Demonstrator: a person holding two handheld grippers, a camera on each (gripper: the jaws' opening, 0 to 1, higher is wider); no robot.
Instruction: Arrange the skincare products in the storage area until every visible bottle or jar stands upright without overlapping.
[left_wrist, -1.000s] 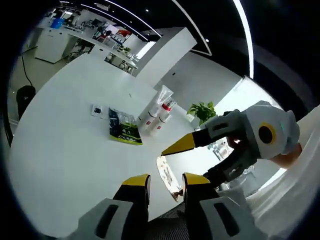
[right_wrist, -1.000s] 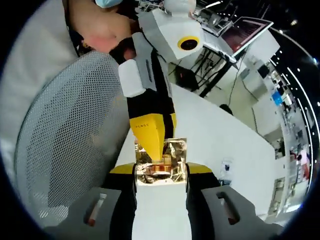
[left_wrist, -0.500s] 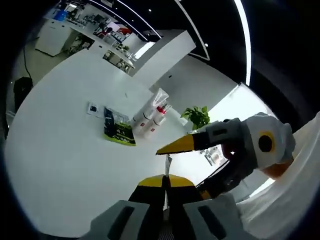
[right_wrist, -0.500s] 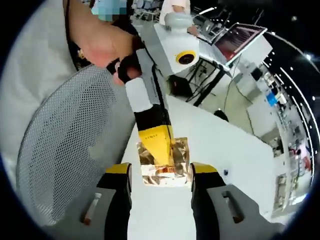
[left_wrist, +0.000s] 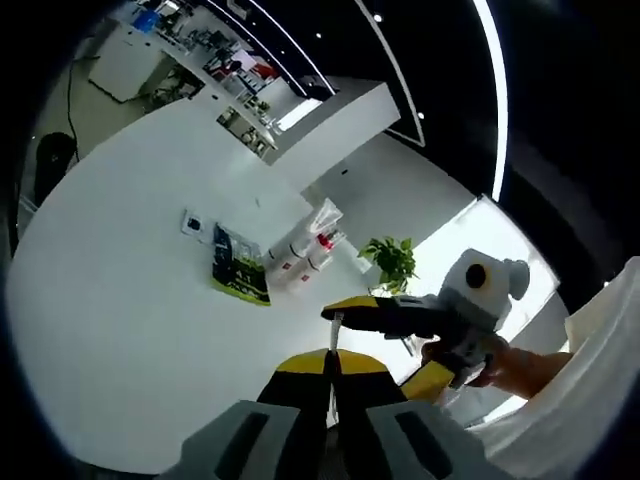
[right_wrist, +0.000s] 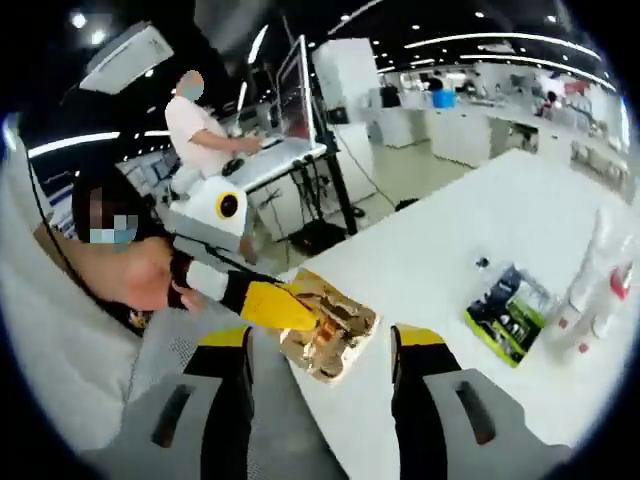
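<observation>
White table: potted plant past its far edge; monitor on stand beside its near end, w/ seated person next to it.

1. The right claw rises from the bottom edge with its yellow-tipped jaws spread wide apart and nothing between them.
2. Just beyond it, a gold foil packet is held above the near edge of the white surface.
3. The left claw comes in from the left, its yellow tip pinched on the packet; a hand grips its handle.
4. A dark and green pouch lies flat to the right.
5. White bottles with red marks stand just beside the pouch.
</observation>
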